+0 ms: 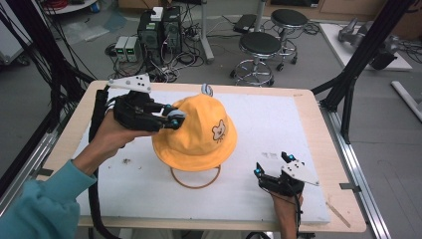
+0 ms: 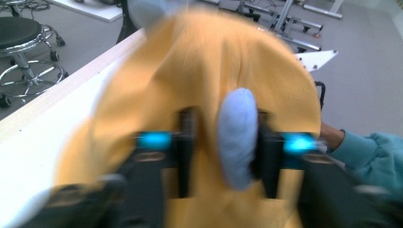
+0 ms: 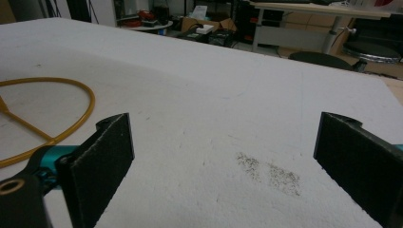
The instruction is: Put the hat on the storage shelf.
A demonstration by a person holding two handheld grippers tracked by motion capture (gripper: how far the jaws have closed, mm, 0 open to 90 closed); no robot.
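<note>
A yellow bucket hat (image 1: 194, 134) with a bear print (image 1: 218, 131) stands at the middle of the white mat (image 1: 278, 119). Its yellow chin cord (image 1: 196, 180) loops out toward the near edge. My left gripper (image 1: 174, 119) reaches the hat's crown from the left. In the blurred left gripper view, the jaws (image 2: 227, 118) stand close together, with a light-blue padded ear (image 2: 237, 137) and yellow fabric (image 2: 209, 61) between them. A second ear (image 1: 207, 89) sticks up at the hat's far side. My right gripper (image 1: 273, 165) rests open on the mat at the near right, nothing between its pads (image 3: 223, 142). The cord (image 3: 47, 109) lies to its left.
The mat covers a wooden table (image 1: 318, 149). A dark speck patch (image 3: 268, 173) marks the mat ahead of the right gripper. Beyond the far edge, on the floor, are stools (image 1: 259, 50), computer boxes (image 1: 159, 30) and cables. Black frame posts (image 1: 363, 55) rise at the right.
</note>
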